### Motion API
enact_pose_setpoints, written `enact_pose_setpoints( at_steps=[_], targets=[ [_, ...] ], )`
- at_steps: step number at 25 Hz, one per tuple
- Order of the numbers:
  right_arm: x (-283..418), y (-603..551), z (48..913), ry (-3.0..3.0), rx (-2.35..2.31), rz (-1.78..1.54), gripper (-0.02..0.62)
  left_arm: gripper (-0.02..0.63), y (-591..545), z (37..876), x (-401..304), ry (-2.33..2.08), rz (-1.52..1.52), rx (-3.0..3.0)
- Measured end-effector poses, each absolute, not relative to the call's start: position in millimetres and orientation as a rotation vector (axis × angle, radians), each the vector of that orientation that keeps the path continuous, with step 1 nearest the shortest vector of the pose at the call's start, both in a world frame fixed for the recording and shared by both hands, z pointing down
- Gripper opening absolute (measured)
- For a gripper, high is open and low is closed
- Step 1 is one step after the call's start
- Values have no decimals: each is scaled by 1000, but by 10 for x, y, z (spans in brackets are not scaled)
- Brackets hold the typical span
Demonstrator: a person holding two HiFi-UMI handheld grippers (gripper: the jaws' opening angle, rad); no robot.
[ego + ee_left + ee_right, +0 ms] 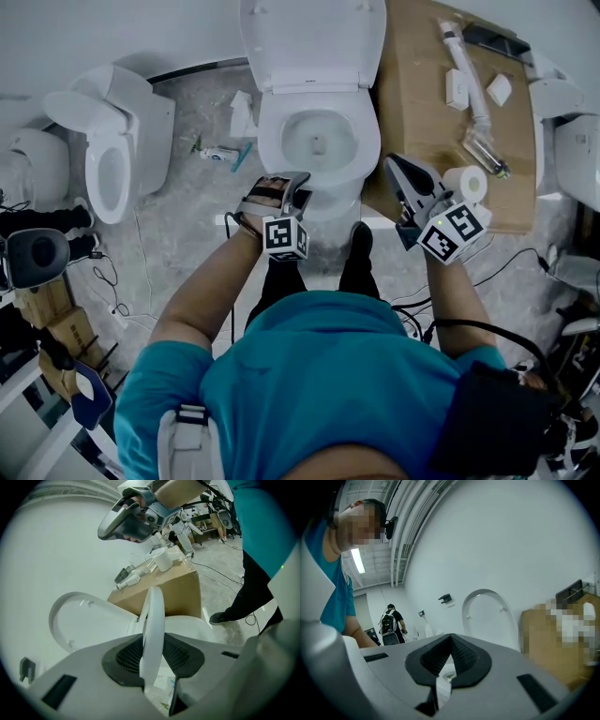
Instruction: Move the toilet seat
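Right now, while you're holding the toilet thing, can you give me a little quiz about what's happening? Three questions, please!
1. True or false: the left tool is clamped on the toilet seat.
2. Pick one: what sits on the cardboard box? A) a toilet paper roll B) a bucket C) a pillow
3. Fill in the gap: the lid is standing ____ against the wall.

Key: 1 true. 2 A. 3 up.
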State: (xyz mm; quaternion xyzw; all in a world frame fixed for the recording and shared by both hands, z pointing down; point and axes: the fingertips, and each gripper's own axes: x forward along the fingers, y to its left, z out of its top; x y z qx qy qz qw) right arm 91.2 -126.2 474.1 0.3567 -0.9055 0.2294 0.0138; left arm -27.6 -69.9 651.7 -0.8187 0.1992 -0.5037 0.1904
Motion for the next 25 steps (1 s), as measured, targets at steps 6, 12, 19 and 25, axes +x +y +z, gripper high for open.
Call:
enact_pose_setpoints(
  at_steps=[6,12,19,25],
  targets=[
    [918,-1270,4738,-2820,1115,709,-2,124,-824,6430,-298,567,-1396,-2284],
    [925,-1292,4720,-2819,1123,710,-2,117,-1016,6269,-317,614,-1367,-2263],
    [933,-1283,4715,-2823,1131,708,-2,107,-1226,6128,-330,661,-1339,-2246],
    [969,-1243,4721,-2824,1135,707,-2,103,-1400,6028,-313,696,-1322,-2244]
  ],
)
